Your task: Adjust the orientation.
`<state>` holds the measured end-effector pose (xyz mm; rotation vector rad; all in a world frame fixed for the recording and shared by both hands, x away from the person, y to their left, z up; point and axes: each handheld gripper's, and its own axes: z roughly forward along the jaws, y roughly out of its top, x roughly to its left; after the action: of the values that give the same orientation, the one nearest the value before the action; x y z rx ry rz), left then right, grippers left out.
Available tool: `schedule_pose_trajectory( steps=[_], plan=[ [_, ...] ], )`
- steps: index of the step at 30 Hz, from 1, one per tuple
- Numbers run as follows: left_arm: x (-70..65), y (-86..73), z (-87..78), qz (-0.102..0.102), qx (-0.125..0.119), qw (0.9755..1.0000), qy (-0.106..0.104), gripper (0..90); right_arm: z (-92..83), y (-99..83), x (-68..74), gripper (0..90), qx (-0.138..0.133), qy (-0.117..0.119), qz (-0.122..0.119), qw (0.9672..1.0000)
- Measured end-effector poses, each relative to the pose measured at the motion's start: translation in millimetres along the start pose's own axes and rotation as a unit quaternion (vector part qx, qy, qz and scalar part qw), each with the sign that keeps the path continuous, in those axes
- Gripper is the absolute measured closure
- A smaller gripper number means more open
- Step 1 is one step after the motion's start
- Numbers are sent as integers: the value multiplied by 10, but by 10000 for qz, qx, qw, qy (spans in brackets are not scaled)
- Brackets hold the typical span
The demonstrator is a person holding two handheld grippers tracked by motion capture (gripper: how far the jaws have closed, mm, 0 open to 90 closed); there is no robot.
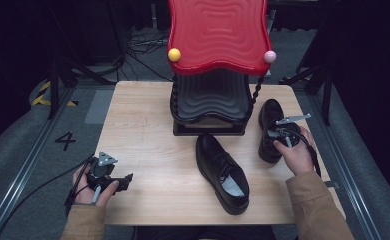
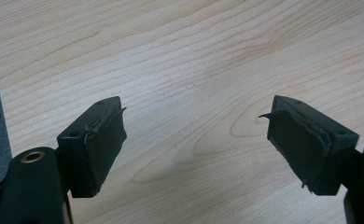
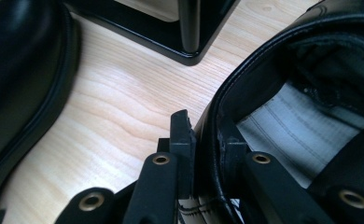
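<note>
Two glossy black leather shoes sit on the pale wood-grain table [image 1: 148,125]. The right gripper [image 3: 207,140] pinches the right shoe [image 1: 269,125] by its collar wall — one jaw inside, one outside. The other shoe [image 1: 222,172] lies mid-table before a black rack [image 1: 210,107] with a wavy red top. The left gripper [image 2: 196,140] gapes wide over bare wood, holding nothing.

**Out of sight at the worktop**

The red top [image 1: 218,32] runs off the high view's upper edge and hides the rack's [image 1: 210,102] upper part. The right tool [image 1: 283,134] and hand [image 1: 295,152] cover the right shoe's [image 1: 269,117] heel opening. In the right gripper view, the left shoe [image 3: 21,79] is cut off at the frame's left edge, its toe unseen.
</note>
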<state>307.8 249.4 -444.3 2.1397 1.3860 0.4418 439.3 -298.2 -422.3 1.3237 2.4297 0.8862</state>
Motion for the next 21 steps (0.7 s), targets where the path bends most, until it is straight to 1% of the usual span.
schedule_pose_trajectory(
  steps=[1, 2, 3, 6, 7, 9, 10, 11, 12, 13, 15, 16, 17, 19, 21],
  plan=[
    [1, 5, 3, -19, -15, 10000, 1, 195, -27, 3, 13, 812, -10, 22, -52, 10000],
    [11, 16, 4, 9, 8, 10000, -19, 195, -50, 6, 28, 811, -3, 38, -80, 10000],
    [14, 25, 11, -1, -26, 10000, -3, 195, -92, 10, 51, 812, -10, 49, -140, 9999],
    [18, 51, 23, -30, -38, 10000, -25, 195, -131, 12, 71, 811, -14, 67, -177, 9998],
    [26, 79, 41, 0, -55, 10000, -38, 195, -280, 14, 145, 811, -89, 91, -358, 9993],
    [30, 105, 55, 8, -54, 10000, -66, 194, -361, 11, 176, 810, -127, 118, -412, 9990],
    [30, 105, 55, 8, -54, 10000, -66, 195, -361, 11, 176, 810, -127, 118, -412, 9990],
    [30, 125, 66, 24, -66, 10000, -67, 195, -472, 0, 221, 810, -132, 191, -448, 9987],
    [33, 139, 72, 49, -67, 9999, -79, 195, -509, -3, 232, 810, -134, 213, -487, 9985],
    [28, 155, 80, 37, -61, 9999, -104, 195, -509, -3, 232, 810, -134, 213, -487, 9985],
    [22, 194, 107, 61, -77, 9999, -108, 194, -618, -21, 271, 809, -124, 302, -568, 9979],
    [21, 210, 121, 70, -90, 9999, -121, 195, -665, -29, 289, 809, -115, 355, -647, 9972],
    [17, 235, 137, 85, -70, 9998, -143, 194, -716, -38, 311, 808, -99, 412, -668, 9969],
    [12, 272, 161, 118, -88, 9998, -164, 194, -840, -63, 373, 807, -95, 591, -777, 9952],
    [10, 295, 177, 124, -104, 9997, -204, 194, -920, -77, 432, 807, -57, 700, -896, 9935]
  ],
)
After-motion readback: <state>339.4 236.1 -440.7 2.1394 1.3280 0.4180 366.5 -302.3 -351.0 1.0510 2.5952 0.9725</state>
